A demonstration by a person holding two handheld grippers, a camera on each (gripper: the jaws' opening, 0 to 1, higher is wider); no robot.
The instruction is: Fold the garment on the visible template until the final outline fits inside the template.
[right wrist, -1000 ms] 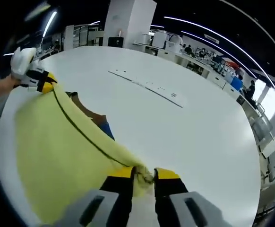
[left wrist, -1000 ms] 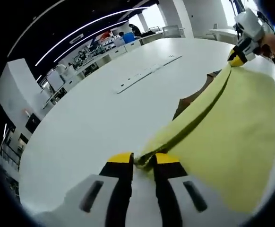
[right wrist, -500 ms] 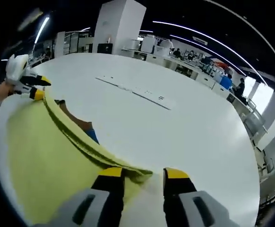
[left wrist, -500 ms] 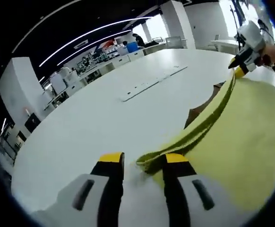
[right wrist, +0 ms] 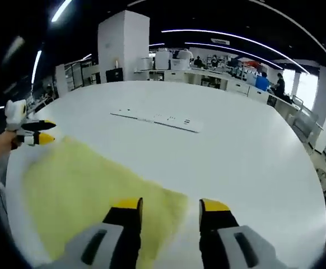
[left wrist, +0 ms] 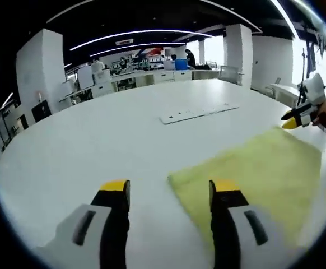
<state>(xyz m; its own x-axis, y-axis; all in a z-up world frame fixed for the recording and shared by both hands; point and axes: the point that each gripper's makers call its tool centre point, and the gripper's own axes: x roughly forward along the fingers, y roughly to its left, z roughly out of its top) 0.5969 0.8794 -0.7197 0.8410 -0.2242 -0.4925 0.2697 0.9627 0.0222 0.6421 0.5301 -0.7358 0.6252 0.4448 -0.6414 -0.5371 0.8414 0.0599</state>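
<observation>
We see the yellow garment lying flat on the white table, spread toward four o'clock in the left gripper view, toward eight o'clock in the right gripper view. Our left gripper hovers with jaws spread, holding nothing, as does our right gripper, each over a near corner, probably so the cloth settles. The template is hidden, presumably under the cloth. A pale strip lies beyond at twelve o'clock, its markings unreadable.
</observation>
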